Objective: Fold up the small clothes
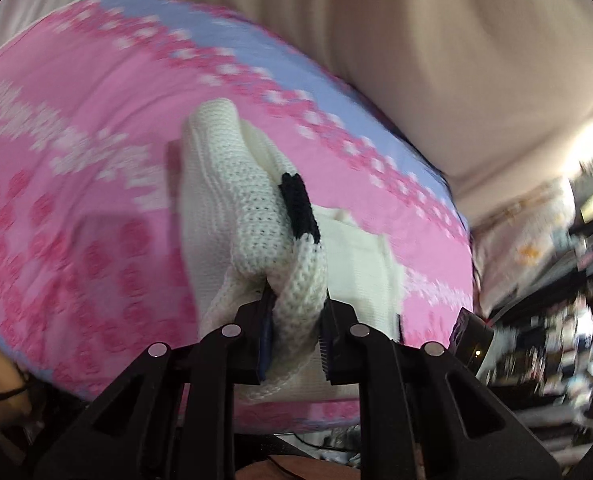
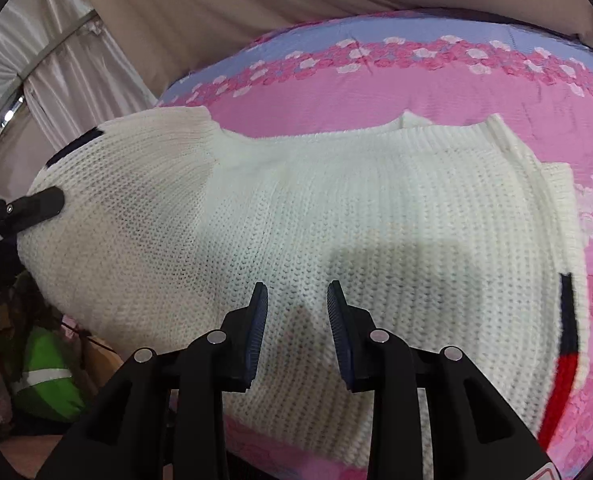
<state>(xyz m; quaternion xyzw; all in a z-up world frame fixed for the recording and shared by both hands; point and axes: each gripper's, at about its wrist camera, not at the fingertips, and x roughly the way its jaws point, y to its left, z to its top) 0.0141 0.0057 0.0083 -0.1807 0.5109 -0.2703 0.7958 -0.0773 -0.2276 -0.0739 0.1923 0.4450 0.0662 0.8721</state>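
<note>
A white knitted sweater (image 2: 296, 208) lies spread across a pink flowered bed cover (image 2: 376, 100). It has a black and red stripe on its right cuff (image 2: 564, 344) and a black stripe on its left sleeve (image 1: 300, 208). My left gripper (image 1: 296, 316) is shut on a bunched fold of that left sleeve and holds it lifted off the cover. The left gripper also shows at the left edge of the right wrist view (image 2: 36, 204). My right gripper (image 2: 296, 308) is open and empty, just above the sweater's lower body.
The pink cover (image 1: 76, 160) has a pale blue border (image 2: 336, 36). Beige curtains (image 2: 216, 8) hang behind the bed. A green item (image 2: 44, 380) lies on the floor at the left. Cluttered shelves (image 1: 556, 300) stand at the right in the left wrist view.
</note>
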